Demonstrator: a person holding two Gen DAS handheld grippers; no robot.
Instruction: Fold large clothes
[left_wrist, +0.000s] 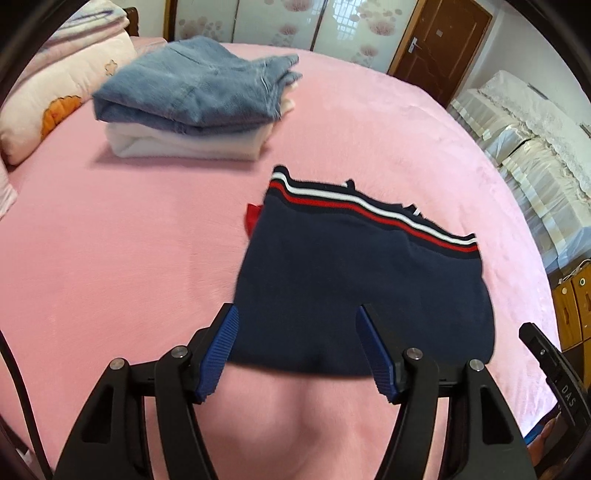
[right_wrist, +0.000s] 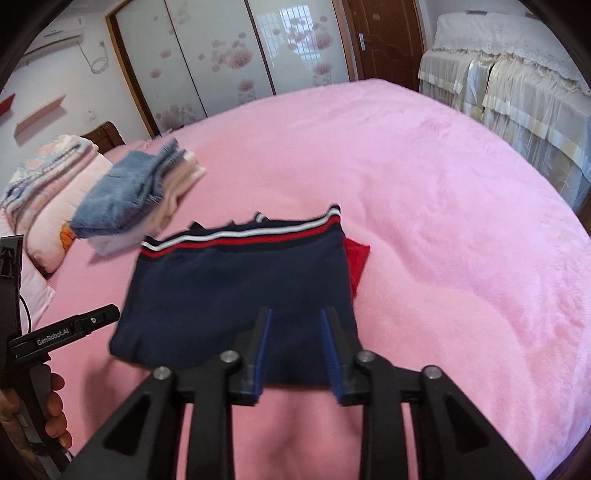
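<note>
Bed (left_wrist: 110, 258) fills both views, covered in a pink fleecy blanket (right_wrist: 443, 221). Wardrobe with flower-print sliding doors (right_wrist: 221, 55) stands behind it; a brown door (left_wrist: 439, 37) to one side. Furniture draped in cream lace covers (right_wrist: 517, 92) runs along the bed's far edge.

Pillow (left_wrist: 48, 99) with an orange print lies at the head end. Just beside it, a stack of folded clothes: blue jeans (left_wrist: 192, 92) on top, a white garment (left_wrist: 184, 142) underneath.

Navy sweater (left_wrist: 351, 277), folded into a rough rectangle, lies flat on the blanket near the front edge, well apart from the stack. Its hem band with red and white stripes faces away from the cameras. A bit of red cloth (right_wrist: 356, 262) sticks out from under one side.

Left gripper (left_wrist: 297, 314): fingers spread wide, nothing between the pads, poised over the sweater's near edge, apart from it. Right gripper (right_wrist: 297, 314): fingers parted by a narrower gap, likewise pinching nothing, above the same near edge. Picture is blurred.

A hand (right_wrist: 55, 413) on the left gripper's handle shows at the edge of the right wrist view.
</note>
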